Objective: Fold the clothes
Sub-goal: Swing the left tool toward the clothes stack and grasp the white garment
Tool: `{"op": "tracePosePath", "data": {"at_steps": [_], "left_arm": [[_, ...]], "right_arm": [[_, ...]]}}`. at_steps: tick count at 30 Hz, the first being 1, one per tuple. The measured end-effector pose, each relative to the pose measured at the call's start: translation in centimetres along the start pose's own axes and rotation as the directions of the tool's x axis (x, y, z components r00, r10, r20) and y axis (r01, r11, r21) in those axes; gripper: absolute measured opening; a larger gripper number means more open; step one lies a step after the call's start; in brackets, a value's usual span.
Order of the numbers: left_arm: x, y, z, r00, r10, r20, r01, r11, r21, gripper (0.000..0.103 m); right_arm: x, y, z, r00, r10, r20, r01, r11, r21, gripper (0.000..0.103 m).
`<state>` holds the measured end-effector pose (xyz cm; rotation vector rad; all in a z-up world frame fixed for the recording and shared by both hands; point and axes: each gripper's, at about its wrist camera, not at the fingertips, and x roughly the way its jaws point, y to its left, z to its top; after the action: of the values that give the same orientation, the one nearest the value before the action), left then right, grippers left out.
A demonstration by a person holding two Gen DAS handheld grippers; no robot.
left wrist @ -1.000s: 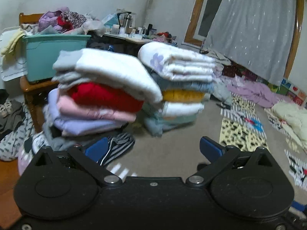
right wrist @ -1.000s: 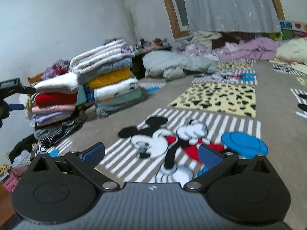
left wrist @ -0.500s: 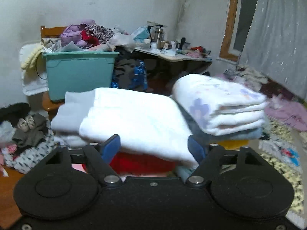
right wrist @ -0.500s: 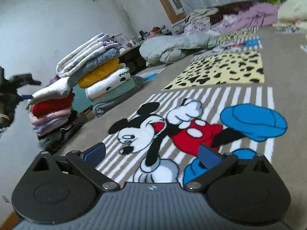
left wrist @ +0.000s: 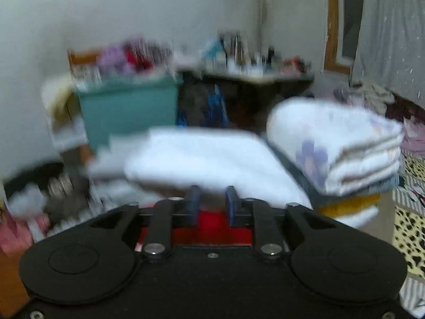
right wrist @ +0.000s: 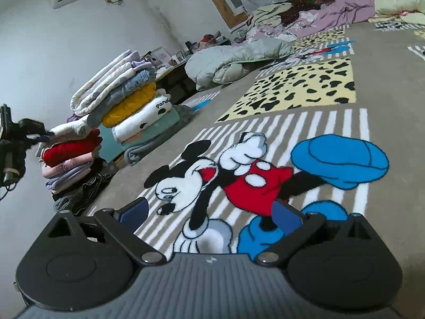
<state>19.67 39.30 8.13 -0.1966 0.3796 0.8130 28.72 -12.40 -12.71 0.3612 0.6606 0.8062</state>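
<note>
Two stacks of folded clothes stand on the floor. The nearer stack has a white folded garment [left wrist: 207,156] on top of a red one [left wrist: 212,223]. My left gripper [left wrist: 212,199] is at the white garment's near edge, its blue fingers drawn close with that edge between them; the view is blurred. In the right wrist view the left gripper [right wrist: 39,135] touches the same white garment [right wrist: 71,127] atop the stack. The taller stack [right wrist: 132,98] has a floral white piece [left wrist: 345,143] on top. My right gripper [right wrist: 209,208] hangs open over a cartoon-mouse rug [right wrist: 239,175], holding nothing.
A teal bin [left wrist: 127,111] heaped with clothes sits on a wooden chair behind the stacks, beside a cluttered dark table [left wrist: 252,77]. A grey quilt [right wrist: 233,58] and loose bedding [right wrist: 345,8] lie further along the patterned floor mats.
The left gripper's fingers have closed from wide apart to a narrow gap at the white garment's edge. The right gripper has tilted lower toward the rug and stays open.
</note>
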Motion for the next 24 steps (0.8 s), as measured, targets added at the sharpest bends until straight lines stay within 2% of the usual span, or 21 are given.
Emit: {"op": "tracePosePath", "data": {"at_steps": [1,2,5,8,10,12,13,15,16,18,22,24], "left_arm": [[-0.3,0.6,0.4,1.000,0.015,0.019,-0.014,1.000,-0.015,0.073],[-0.7,1.1,0.8,0.999,0.029,0.037,-0.028,0.999,-0.030,0.084],[0.2,2.5,1.9,0.997,0.078,0.022,-0.077,0.996,-0.041,0.083],[2.9,3.5,1.7,0.995,0.071,-0.075,-0.075,0.996,-0.050,0.085],[4.3,3.9,0.8,0.992,0.066,-0.110,-0.072,0.996,-0.053,0.085],[4.1,4.1,0.2,0.994,0.041,-0.100,-0.044,0.999,-0.031,0.067],[3.9,4.2,0.1,0.995,0.028,-0.097,-0.030,0.999,-0.021,0.063],[3.5,4.2,-0.1,0.996,0.005,-0.090,-0.004,1.000,0.005,0.041],[3.3,3.9,0.0,0.996,0.000,-0.088,0.002,1.000,0.024,0.037],[2.6,3.9,0.3,0.996,-0.019,-0.086,0.022,0.999,0.041,0.021],[0.1,3.6,1.1,0.997,-0.055,-0.062,0.057,0.998,0.031,0.019],[-1.9,3.2,1.8,0.997,-0.081,-0.020,0.081,0.996,0.026,0.019]], "right_arm": [[0.0,0.0,0.0,1.000,0.001,-0.001,-0.001,1.000,-0.001,0.099],[-0.1,0.1,0.0,1.000,0.002,-0.002,-0.002,1.000,-0.002,0.099],[0.0,0.1,0.0,1.000,-0.001,-0.009,0.001,1.000,-0.002,0.099],[0.3,0.1,-0.1,1.000,-0.006,-0.018,0.006,1.000,-0.004,0.099],[0.4,0.1,-0.2,1.000,-0.009,-0.021,0.009,1.000,-0.007,0.099],[0.5,0.1,-0.3,1.000,-0.014,-0.025,0.014,1.000,-0.008,0.099],[0.5,0.1,-0.3,1.000,-0.016,-0.027,0.016,1.000,-0.009,0.099],[0.6,0.1,-0.3,0.999,-0.019,-0.028,0.019,1.000,-0.009,0.099],[0.6,0.1,-0.3,0.999,-0.019,-0.029,0.019,1.000,-0.009,0.099],[0.6,0.1,-0.3,0.999,-0.020,-0.030,0.019,1.000,-0.011,0.099],[0.2,0.5,-0.2,1.000,-0.021,-0.019,0.020,0.999,-0.027,0.099],[-0.2,0.7,-0.1,1.000,-0.024,-0.006,0.024,0.999,-0.037,0.099]]}}
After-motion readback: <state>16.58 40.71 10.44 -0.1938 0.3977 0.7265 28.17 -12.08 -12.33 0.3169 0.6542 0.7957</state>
